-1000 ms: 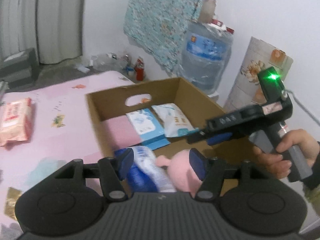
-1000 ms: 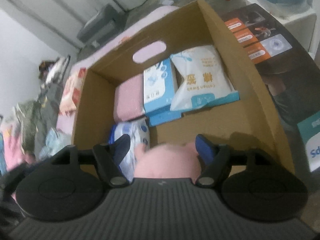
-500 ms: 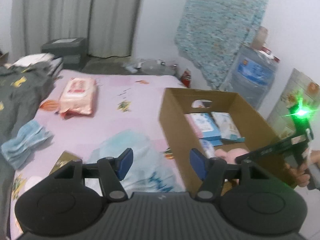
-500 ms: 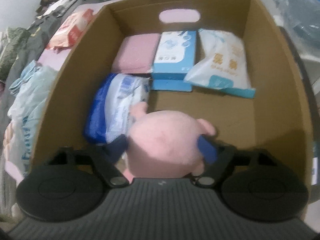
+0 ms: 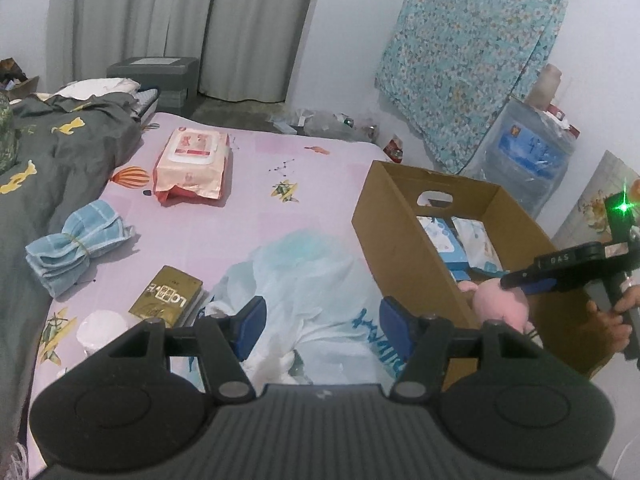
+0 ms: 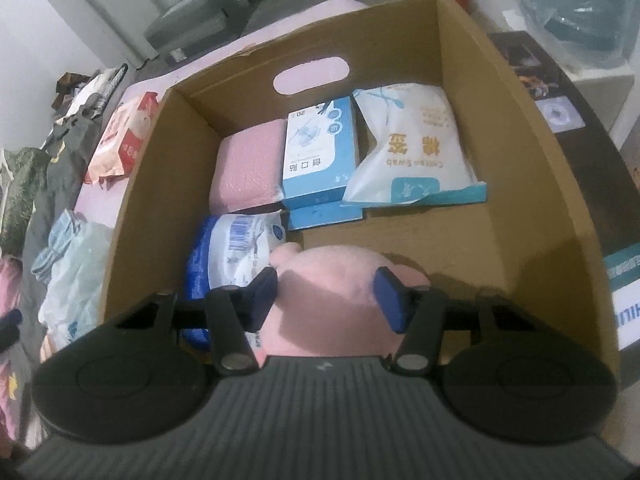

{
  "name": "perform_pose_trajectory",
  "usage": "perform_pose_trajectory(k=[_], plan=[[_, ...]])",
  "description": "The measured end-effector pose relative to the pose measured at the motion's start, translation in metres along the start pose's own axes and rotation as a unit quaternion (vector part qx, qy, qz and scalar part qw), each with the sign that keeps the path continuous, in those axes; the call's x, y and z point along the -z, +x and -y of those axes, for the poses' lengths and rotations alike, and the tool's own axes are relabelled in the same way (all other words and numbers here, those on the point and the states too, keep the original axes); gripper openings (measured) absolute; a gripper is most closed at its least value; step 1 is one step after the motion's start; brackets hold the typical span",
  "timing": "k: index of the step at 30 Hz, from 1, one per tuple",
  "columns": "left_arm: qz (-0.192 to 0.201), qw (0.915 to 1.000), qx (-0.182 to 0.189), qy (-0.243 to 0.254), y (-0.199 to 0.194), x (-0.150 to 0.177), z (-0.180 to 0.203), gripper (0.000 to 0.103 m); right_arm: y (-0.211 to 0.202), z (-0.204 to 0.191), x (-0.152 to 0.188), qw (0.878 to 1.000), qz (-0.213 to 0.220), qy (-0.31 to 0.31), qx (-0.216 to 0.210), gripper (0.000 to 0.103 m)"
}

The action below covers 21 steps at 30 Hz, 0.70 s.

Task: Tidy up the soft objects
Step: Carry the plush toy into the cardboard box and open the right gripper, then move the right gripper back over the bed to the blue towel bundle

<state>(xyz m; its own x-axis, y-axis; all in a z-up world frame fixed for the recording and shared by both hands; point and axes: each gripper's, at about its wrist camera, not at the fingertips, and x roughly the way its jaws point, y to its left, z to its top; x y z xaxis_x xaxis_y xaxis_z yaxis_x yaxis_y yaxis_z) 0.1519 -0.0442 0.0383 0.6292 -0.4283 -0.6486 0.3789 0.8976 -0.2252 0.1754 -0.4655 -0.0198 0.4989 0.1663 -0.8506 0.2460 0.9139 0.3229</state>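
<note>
My right gripper (image 6: 326, 296) is shut on a pink plush toy (image 6: 328, 300) and holds it over the near part of a cardboard box (image 6: 520, 128). The plush also shows in the left wrist view (image 5: 500, 300), at the box (image 5: 404, 248), with the right gripper (image 5: 524, 282) above it. In the box lie a pink sponge pack (image 6: 248, 168), a blue box (image 6: 320, 152), a white cotton swab bag (image 6: 412, 152) and a blue and white pack (image 6: 232, 248). My left gripper (image 5: 322, 326) is open and empty above a pale plastic bag (image 5: 312, 272) on the pink bed.
On the bed (image 5: 256, 208) lie a pink wipes pack (image 5: 192, 164), a folded blue cloth (image 5: 76, 244), a gold box (image 5: 168, 296) and a grey blanket (image 5: 48, 152). A water jug (image 5: 524, 160) and patterned cloth (image 5: 472, 48) stand by the wall behind the box.
My left gripper has pulled back from the box and swung left, now over the bed. My right gripper has closed on the pink plush and keeps it over the box.
</note>
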Motion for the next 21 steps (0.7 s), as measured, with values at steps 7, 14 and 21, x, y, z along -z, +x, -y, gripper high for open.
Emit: perform_pose_trajectory(k=[7, 14, 21], plan=[[0.000, 1.0000, 0.003, -0.008, -0.002, 0.004, -0.007, 0.064, 0.011, -0.004, 0.010, 0.998, -0.057, -0.026, 0.010, 0.091], [0.001, 0.9999, 0.005, -0.010, -0.003, 0.006, -0.010, 0.064, 0.023, 0.015, 0.015, 0.997, -0.058, 0.045, -0.022, 0.081], [0.005, 0.9998, -0.002, -0.020, -0.008, 0.008, -0.016, 0.064, 0.007, 0.016, -0.001, 0.997, 0.016, 0.071, 0.000, 0.081]])
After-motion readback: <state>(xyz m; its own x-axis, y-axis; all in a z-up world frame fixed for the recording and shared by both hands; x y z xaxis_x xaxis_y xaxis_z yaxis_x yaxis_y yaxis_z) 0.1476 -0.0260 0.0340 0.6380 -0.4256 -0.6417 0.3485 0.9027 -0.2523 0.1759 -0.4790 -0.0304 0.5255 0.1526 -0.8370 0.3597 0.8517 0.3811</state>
